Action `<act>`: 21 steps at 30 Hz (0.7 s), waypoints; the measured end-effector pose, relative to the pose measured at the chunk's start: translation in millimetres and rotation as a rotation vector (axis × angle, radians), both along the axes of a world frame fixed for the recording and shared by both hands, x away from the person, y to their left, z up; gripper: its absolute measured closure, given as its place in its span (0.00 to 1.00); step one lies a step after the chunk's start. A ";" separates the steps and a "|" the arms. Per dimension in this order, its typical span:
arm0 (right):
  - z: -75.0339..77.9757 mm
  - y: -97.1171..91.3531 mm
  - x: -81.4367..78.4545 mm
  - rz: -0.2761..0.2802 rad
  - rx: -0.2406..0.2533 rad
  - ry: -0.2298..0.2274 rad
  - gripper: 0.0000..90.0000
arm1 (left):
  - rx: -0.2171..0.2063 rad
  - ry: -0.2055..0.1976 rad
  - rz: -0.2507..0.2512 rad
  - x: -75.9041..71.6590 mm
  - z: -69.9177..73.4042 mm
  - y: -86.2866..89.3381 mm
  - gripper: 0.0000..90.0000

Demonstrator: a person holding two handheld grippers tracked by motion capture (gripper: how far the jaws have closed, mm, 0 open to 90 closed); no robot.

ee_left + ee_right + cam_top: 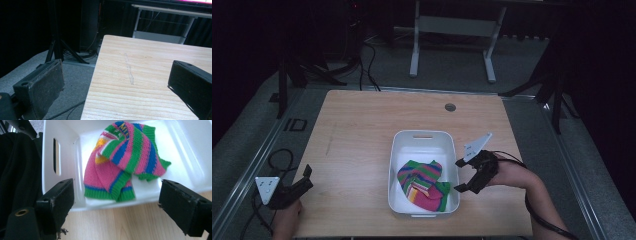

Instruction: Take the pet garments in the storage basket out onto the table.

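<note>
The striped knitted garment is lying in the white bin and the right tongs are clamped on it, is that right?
Not quite. The striped knitted garment does lie in the white bin, but the right tongs are open and apart from it, outside the bin's wall, as the right gripper view shows.

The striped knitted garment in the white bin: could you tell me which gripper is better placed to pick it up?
Probably the right gripper: it sits open beside the white bin, jaws facing the striped knitted garment. The left gripper rests open near the table's left edge.
</note>
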State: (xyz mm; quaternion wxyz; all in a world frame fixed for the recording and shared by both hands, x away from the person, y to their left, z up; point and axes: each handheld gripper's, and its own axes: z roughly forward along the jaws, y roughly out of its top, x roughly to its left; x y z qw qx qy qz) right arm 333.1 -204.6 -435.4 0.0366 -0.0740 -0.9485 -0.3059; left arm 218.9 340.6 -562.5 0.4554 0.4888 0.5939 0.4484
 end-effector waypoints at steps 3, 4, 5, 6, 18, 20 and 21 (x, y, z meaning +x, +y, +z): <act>-2.0 10.8 3.1 0.012 -0.018 0.014 0.14 | 0.001 -0.001 0.000 0.0 0.0 -0.1 0.01; -2.9 14.2 4.5 0.016 -0.023 0.018 0.14 | -0.004 -0.002 0.000 0.3 -0.1 -0.1 0.01; -3.9 17.3 5.5 0.023 -0.030 0.019 0.14 | -0.004 -0.002 0.000 0.2 0.0 -0.1 0.01; -5.1 20.6 6.7 0.032 -0.038 0.021 0.14 | -0.004 -0.002 0.000 0.2 0.0 -0.1 0.01; -24.2 63.7 13.3 0.070 -0.142 0.027 0.16 | -0.005 0.000 -0.005 0.6 -0.1 0.1 0.01; -26.6 70.1 13.8 0.081 -0.151 0.031 0.17 | -0.006 -0.001 -0.006 0.5 -0.1 0.2 0.01; -27.7 73.4 13.8 0.084 -0.155 0.033 0.17 | -0.006 -0.001 -0.006 0.5 -0.1 0.2 0.01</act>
